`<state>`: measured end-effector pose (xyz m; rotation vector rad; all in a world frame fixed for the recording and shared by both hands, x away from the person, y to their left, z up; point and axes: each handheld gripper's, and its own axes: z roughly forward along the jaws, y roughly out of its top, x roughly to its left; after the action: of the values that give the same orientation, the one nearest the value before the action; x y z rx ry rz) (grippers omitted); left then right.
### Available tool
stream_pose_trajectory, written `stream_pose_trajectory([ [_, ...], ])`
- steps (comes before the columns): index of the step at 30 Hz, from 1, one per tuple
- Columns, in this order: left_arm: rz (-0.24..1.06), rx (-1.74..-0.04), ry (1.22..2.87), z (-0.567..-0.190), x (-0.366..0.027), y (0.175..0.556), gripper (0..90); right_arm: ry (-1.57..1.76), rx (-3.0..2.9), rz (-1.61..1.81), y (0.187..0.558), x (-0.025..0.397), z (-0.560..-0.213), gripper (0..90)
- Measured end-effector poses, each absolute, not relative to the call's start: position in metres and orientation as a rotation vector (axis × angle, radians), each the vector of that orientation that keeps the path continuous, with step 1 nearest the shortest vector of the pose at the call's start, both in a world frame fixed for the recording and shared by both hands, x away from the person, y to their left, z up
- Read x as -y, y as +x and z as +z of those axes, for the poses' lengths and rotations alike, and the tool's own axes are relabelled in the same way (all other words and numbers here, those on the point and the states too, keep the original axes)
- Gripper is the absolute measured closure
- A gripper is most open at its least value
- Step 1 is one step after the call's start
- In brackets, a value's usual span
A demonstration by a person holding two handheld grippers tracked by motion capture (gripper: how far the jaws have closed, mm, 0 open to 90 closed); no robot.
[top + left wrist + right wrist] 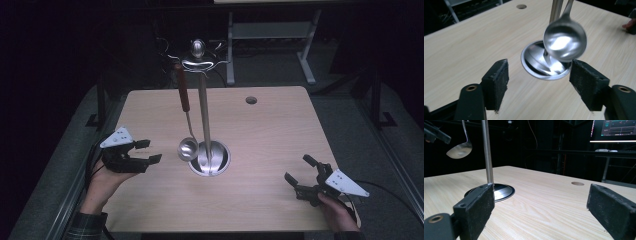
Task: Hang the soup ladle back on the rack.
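Ladle (188, 148) hangs from the stand (204, 120), bowl just above the base. Your left gripper (149, 151) has fingers wide beside the bowl; right gripper (299, 170) is wide too. It's stiff, slick steel that likely swings, so grip the red handle.

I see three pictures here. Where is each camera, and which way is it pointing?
High view: sits above the person's side, looks forward and down on the table; both hands with the left gripper and right gripper show.
Left gripper view: rides on the left gripper, looks along its open jaws at the ladle hanging over the stand.
Right gripper view: rides on the right gripper, low over the table, facing the stand's pole past its open jaws.
All three share ladle and stand.
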<state>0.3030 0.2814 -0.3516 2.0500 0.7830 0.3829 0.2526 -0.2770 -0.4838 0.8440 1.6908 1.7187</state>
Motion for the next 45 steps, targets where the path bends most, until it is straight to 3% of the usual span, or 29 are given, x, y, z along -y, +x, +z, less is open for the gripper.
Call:
stream_pose_trajectory([
  [18,0.377,-0.874,2.139,-0.404,-0.299,0.29,24.9,0.846,-1.691,1.717,0.253,0.277,-0.484,7.2],
  [32,0.381,-0.931,2.175,-0.429,-0.306,0.28,15.8,0.849,-1.691,1.715,0.252,0.277,-0.484,7.2],
  [45,0.407,-0.978,2.172,-0.449,-0.307,0.273,13.4,0.85,-1.69,1.715,0.252,0.277,-0.484,7.2],
])
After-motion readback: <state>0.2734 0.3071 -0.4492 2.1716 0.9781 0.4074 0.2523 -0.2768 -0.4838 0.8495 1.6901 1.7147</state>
